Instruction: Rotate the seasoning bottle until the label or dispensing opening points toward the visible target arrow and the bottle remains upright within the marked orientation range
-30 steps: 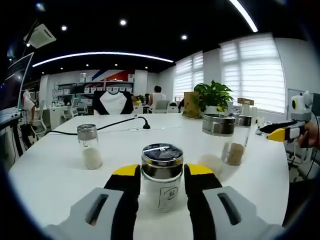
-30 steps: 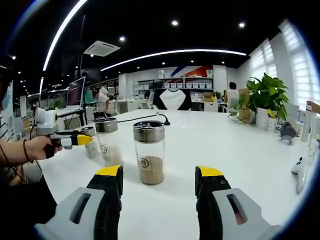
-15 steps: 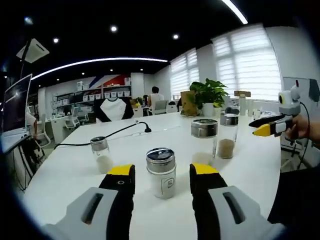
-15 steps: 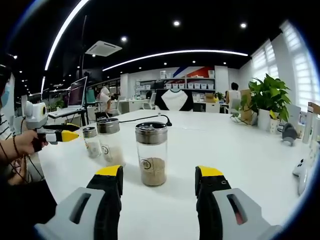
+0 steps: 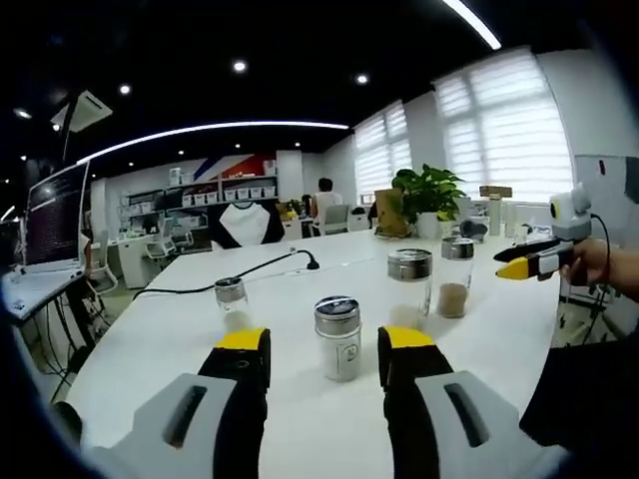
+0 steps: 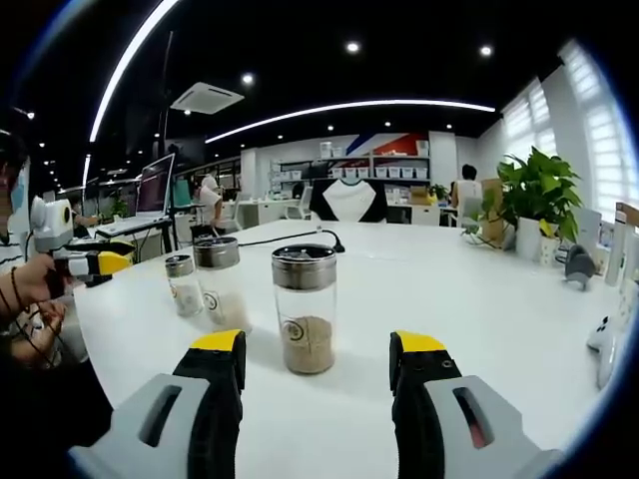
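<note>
Seasoning bottle point(image 5: 339, 337) stands upright on the white counter point(image 5: 140, 349), ungrasped.
It sits at twelve o'clock just beyond the left gripper point(image 5: 318, 346), whose fingers point(image 5: 243, 344) are spread wide; the right gripper point(image 6: 319, 349), equally released, faces a taller jar point(image 6: 305, 309).

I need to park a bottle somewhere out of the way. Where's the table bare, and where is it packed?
Bare: the table to the right of the brown-filled bottle, toward the plant, and the far stretch past the black cable. Crowded: the strip where four bottles stand close together, from that one to the short bottle in front of the left tongs.
</note>
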Motion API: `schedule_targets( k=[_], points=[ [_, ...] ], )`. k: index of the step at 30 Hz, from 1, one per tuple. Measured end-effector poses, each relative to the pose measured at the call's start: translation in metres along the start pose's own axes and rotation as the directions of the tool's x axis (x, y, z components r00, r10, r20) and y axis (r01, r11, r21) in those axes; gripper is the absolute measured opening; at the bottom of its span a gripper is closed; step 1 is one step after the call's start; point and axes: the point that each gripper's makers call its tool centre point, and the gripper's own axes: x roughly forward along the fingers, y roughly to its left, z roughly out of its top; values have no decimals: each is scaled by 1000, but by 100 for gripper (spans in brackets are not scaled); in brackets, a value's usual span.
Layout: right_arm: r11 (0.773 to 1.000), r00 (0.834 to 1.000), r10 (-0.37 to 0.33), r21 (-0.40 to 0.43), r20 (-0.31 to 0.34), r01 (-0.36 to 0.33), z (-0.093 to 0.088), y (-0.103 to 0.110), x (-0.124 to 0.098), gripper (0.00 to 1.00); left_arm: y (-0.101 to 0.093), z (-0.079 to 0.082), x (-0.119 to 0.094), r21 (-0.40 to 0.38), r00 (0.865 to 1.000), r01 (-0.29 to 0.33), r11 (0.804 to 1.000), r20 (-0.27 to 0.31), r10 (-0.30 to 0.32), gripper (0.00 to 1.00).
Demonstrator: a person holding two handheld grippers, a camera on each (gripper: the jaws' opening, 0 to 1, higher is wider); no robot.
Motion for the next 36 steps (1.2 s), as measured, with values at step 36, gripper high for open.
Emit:
schedule_targets(
  k=[36],
  points=[
    [999, 1000, -27, -28, -2, 27, 8, -7, -11, 58, 121, -8, 111, -10, 993, -109, 994, -38, 108, 45]
  ],
)
